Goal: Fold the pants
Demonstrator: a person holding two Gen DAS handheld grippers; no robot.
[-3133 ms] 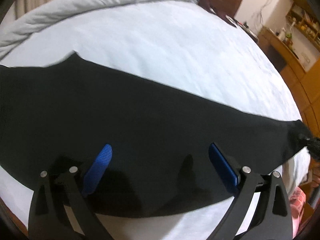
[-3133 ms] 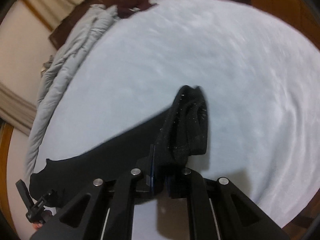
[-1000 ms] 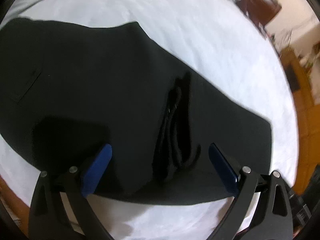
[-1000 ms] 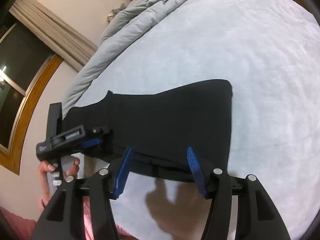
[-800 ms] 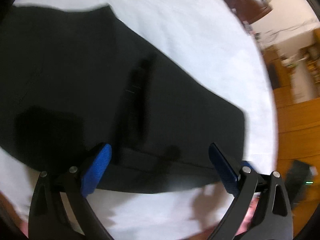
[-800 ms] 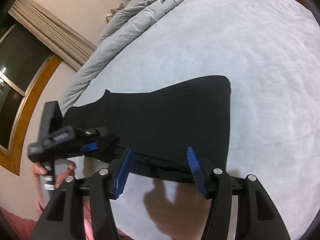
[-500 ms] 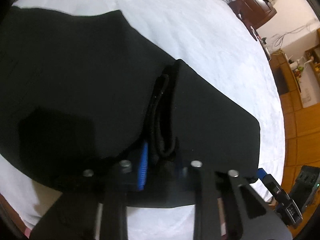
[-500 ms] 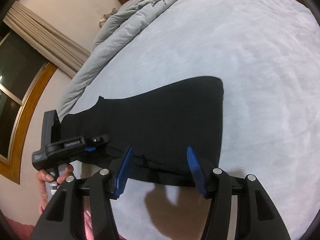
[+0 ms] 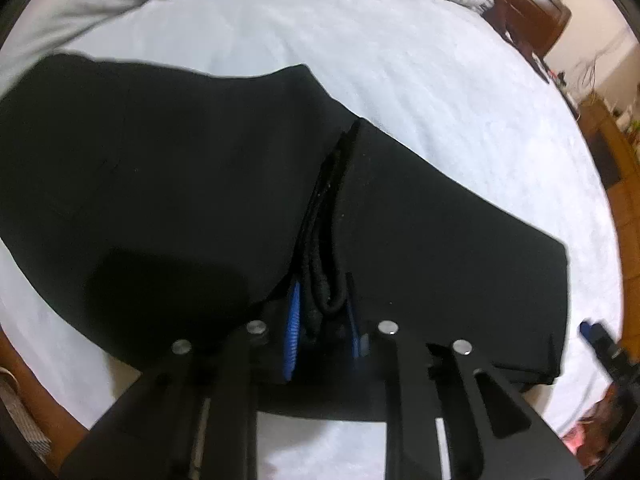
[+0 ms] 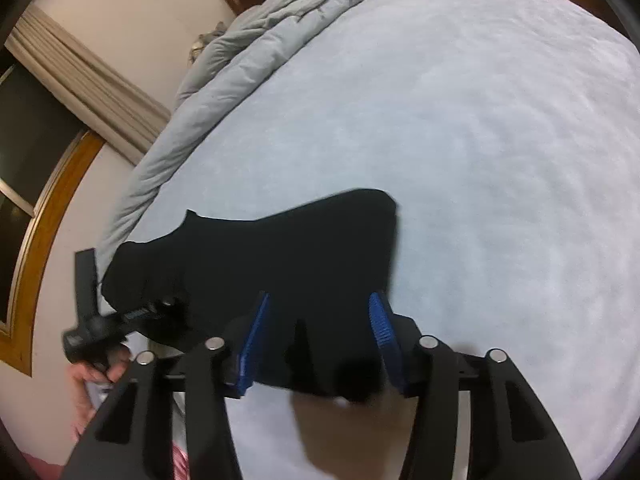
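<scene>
While the black pants [image 9: 168, 184] lie spread flat on the white bed sheet [image 9: 420, 80], I read them as folded lengthwise, with a bunched ridge of fabric rising from the near edge. My left gripper [image 9: 322, 320] is closed narrow on that ridge: the blue pads [image 9: 294, 320] press the gathered cloth from both sides. In the right wrist view, the pants [image 10: 280, 256] sit near the front edge of the sheet [image 10: 480, 140]. My right gripper [image 10: 318, 340] is spread wide, its blue pads [image 10: 380, 320] over the near hem; I cannot tell whether they touch the cloth. The left gripper [image 10: 100, 328] appears at the far left end of the pants. A grey duvet [image 10: 256, 40] is heaped along the far side of the bed, beside a curtain [image 10: 80, 80]. I see no containers.
</scene>
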